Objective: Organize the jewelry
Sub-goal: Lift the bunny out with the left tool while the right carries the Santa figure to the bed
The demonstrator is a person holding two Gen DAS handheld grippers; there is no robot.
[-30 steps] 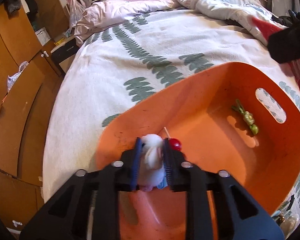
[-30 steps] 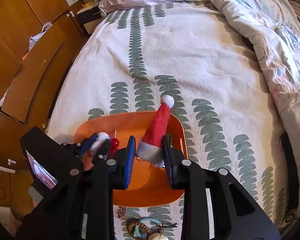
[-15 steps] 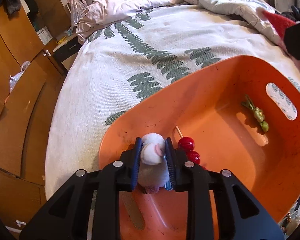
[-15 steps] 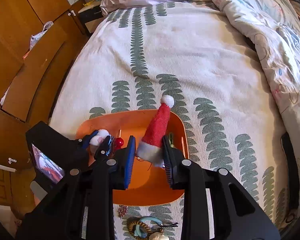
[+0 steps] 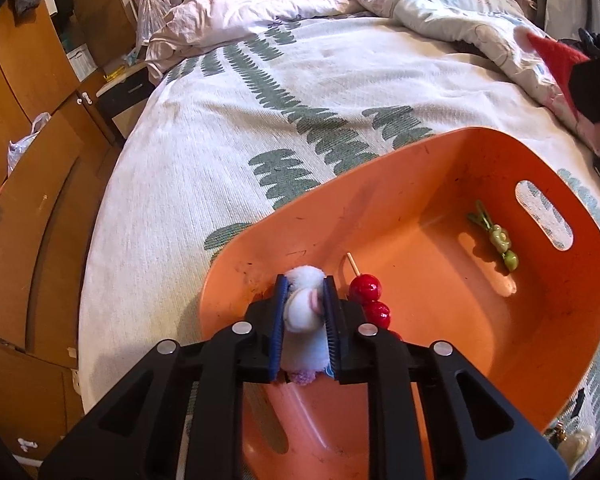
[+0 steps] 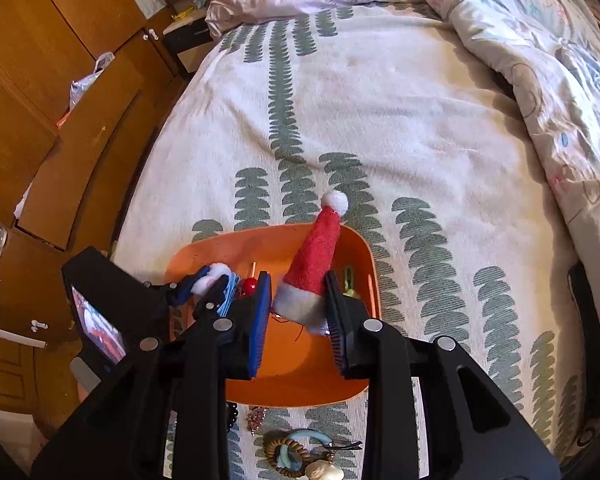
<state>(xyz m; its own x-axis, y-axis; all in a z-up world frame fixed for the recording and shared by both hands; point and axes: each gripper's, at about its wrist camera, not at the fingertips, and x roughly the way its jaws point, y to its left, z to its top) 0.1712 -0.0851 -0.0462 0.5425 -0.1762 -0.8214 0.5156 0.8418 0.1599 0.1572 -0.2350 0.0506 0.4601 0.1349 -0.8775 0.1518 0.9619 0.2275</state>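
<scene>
My left gripper (image 5: 303,285) is shut on a fluffy white and pale blue hair piece (image 5: 302,312) and holds it low over the near left corner of the orange basin (image 5: 500,140). In the basin lie a red berry stick (image 5: 366,290) just right of the jaws and a green clip (image 5: 498,240) near the handle slot. My right gripper (image 6: 296,282) is shut on the white brim of a small red Santa hat (image 6: 314,256), above the basin (image 6: 300,392). The left gripper (image 6: 208,280) shows at the basin's left side.
The basin sits on a bed with a white, green-leaf cover (image 6: 380,120). A crumpled duvet (image 5: 440,4) lies at the far right. Several bracelets and hair ties (image 6: 296,452) lie on the cover in front of the basin. Wooden cupboards (image 5: 28,184) stand left of the bed.
In the left wrist view the basin has slid slightly right and down, so more of the red berry stick shows beside the jaws. The right gripper with the hat has hardly moved.
</scene>
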